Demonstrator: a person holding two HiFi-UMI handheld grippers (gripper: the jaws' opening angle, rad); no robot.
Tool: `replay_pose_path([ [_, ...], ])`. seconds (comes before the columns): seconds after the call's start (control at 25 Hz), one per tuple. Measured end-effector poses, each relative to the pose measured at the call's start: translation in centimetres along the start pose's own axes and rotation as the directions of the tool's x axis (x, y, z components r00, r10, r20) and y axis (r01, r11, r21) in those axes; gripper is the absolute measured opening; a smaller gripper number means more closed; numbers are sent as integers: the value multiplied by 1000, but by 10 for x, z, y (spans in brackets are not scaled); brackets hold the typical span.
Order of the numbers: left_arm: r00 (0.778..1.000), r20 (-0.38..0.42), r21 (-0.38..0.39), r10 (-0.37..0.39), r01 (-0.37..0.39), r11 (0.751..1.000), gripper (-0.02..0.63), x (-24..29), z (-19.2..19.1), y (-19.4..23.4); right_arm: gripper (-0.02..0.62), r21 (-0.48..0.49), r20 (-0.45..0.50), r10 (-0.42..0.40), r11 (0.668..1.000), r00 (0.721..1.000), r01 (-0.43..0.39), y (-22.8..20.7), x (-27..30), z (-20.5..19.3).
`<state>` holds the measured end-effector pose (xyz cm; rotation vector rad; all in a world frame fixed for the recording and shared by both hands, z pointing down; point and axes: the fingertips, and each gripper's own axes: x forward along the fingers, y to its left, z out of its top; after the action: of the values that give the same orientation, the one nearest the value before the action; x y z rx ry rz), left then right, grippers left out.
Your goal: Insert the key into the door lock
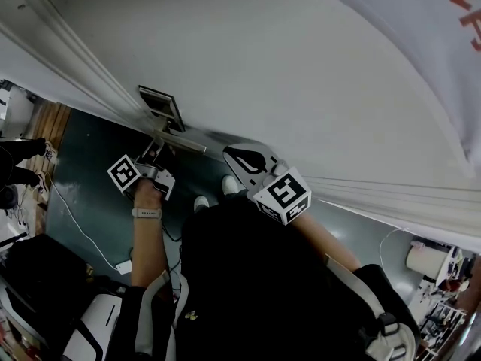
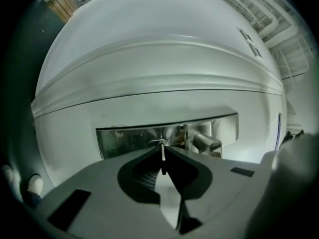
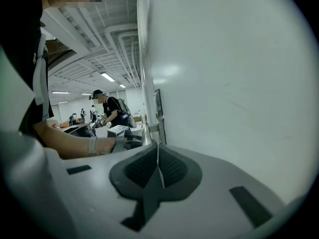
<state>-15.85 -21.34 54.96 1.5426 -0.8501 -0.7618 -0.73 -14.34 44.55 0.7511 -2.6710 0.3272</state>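
Note:
A steel lock plate (image 2: pixel 129 138) with a lever handle (image 2: pixel 206 143) sits on the white door (image 2: pixel 159 73). My left gripper (image 2: pixel 162 151) is shut on a thin metal key (image 2: pixel 163 156), seen edge-on. The key's tip meets the round keyhole cylinder (image 2: pixel 157 143) on the plate; how deep it sits is hidden by the jaws. In the head view the left gripper (image 1: pixel 155 159) is right below the lock plate (image 1: pixel 161 108) and handle (image 1: pixel 183 138). My right gripper (image 1: pixel 252 160) hangs beside the door, right of the lock. In its own view the right gripper (image 3: pixel 158 151) is shut on nothing.
The door (image 3: pixel 234 73) fills the right gripper view's right side, with my left forearm and watch (image 3: pixel 91 146) at the lock. People (image 3: pixel 110 111) work at desks far behind. Below are dark green floor (image 1: pixel 90 156), a white cable (image 1: pixel 71 216) and my shoes (image 1: pixel 201 201).

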Motion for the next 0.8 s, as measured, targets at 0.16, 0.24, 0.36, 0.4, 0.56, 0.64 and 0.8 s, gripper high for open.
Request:
replay_pose_path([
  [0.16, 1000, -7, 4, 5, -5, 1000, 28, -8, -4, -1, 20, -9, 2, 33, 999, 999, -33, 10, 6, 3],
  [0.24, 1000, -8, -2, 4, -4, 1000, 28, -14, -8, -2, 20, -14, 6, 49, 999, 999, -49, 14, 8, 5],
  [0.36, 1000, -13, 3, 13, -13, 1000, 28, -23, -12, -3, 20, -13, 13, 73, 997, 997, -73, 21, 13, 9],
  [0.4, 1000, -15, 9, 17, -17, 1000, 28, -26, -13, -3, 20, -14, 14, 82, 997, 997, -82, 23, 14, 10],
  [0.56, 999, -33, 64, 31, -28, 998, 9, -38, -20, -12, 20, -24, 17, 118, 993, 993, -118, 35, 20, 15],
  [0.64, 998, -42, 118, 43, -38, 992, 9, -46, -23, -20, 20, -30, 17, 137, 990, 990, -136, 41, 23, 18],
  [0.8, 993, -33, 245, 111, -99, 964, 9, -64, -22, -25, 20, -38, 20, 176, 984, 984, -175, 51, 32, 22],
])
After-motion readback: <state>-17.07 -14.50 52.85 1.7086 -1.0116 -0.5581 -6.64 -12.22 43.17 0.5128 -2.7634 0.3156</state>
